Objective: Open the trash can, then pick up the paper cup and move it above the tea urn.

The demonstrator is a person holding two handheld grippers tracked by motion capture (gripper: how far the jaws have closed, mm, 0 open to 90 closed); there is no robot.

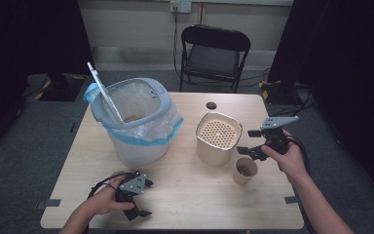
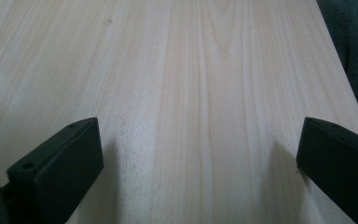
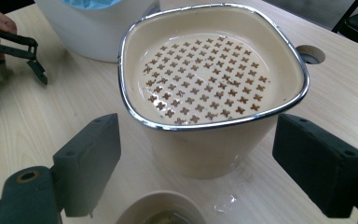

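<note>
High view, right claw (image 1: 253, 141) spread apart beside cream strainer pot (image 1: 218, 138) and paper cup (image 1: 245, 170), left claw (image 1: 145, 197) apart, empty, low over counter (image 1: 190, 200).

We see a studio-like test room: black curtains (image 1: 34, 34), grey carpet (image 1: 24, 141), a lone folding chair (image 1: 215, 53), and a wooden desk (image 1: 190, 195).
</note>
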